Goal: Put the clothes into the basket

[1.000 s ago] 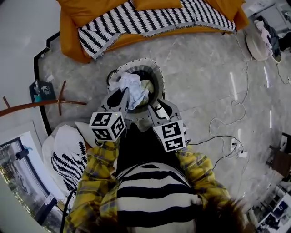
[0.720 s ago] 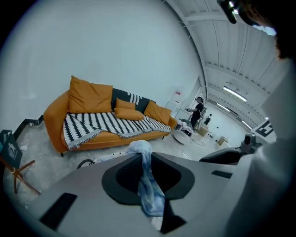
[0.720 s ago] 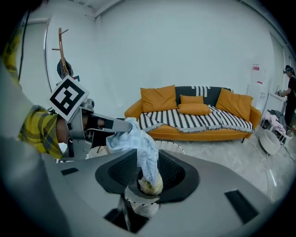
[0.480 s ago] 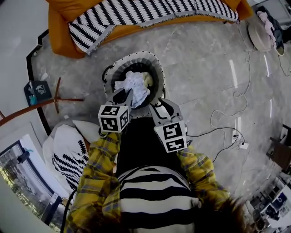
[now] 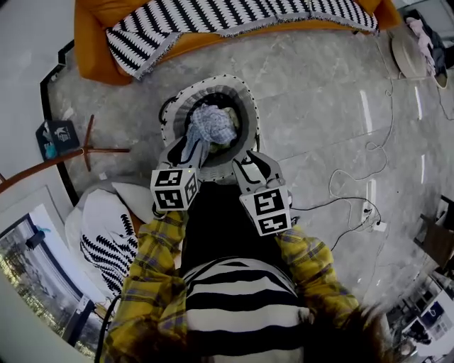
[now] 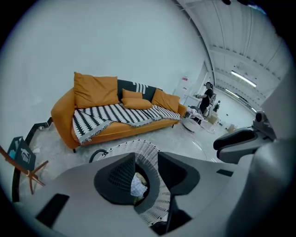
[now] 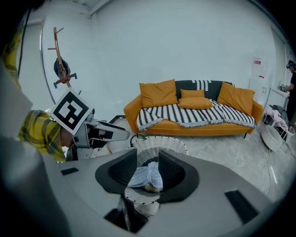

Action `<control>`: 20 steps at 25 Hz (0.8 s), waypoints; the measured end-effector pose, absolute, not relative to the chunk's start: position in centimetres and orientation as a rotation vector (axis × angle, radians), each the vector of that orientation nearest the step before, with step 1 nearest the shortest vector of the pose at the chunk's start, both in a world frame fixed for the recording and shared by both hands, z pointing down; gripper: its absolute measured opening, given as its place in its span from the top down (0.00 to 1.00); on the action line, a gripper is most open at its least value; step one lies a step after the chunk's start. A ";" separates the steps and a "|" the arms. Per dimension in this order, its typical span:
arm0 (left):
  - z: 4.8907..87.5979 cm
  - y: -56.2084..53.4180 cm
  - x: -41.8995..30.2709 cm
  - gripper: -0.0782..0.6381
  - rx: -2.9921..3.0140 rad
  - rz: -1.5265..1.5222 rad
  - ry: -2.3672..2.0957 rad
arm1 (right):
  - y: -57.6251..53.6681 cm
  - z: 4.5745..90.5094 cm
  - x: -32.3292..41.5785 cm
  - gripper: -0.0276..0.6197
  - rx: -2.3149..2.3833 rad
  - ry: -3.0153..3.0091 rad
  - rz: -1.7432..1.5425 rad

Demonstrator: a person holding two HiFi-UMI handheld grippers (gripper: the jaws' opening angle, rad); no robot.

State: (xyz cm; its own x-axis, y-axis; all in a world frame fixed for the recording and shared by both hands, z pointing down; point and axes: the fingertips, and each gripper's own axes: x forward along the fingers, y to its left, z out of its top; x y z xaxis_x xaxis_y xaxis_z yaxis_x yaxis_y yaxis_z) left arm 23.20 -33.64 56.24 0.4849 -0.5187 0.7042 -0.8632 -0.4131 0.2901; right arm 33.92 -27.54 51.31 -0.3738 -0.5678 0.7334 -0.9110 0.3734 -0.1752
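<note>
Clothes [image 5: 211, 126] lie bundled in the woven basket [image 5: 245, 106], upper centre. My left gripper [image 5: 186, 150] jaws are opening, nothing pinched; right gripper [image 5: 247, 159] jaws half-apart, empty. I judge this drop nearly done.

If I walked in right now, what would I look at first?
Probably the big orange sofa with its black-and-white striped blanket at the far side of the floor. Next, the round white basket in the middle, with a pale blue checked cloth piled inside.
</note>
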 end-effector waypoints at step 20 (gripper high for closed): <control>57.4 -23.7 14.0 0.70 1.868 0.605 -1.338 | -24.4 52.3 28.1 0.72 1.007 -2.146 0.706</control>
State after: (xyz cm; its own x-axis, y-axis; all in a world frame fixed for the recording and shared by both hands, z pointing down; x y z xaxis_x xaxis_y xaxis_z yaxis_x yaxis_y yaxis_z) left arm 13.96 -23.69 57.36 0.3424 -0.5855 0.7348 -0.9385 -0.1754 0.2975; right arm 28.10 -24.37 52.28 -0.4889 -0.4536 0.7451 -0.8075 0.5586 -0.1897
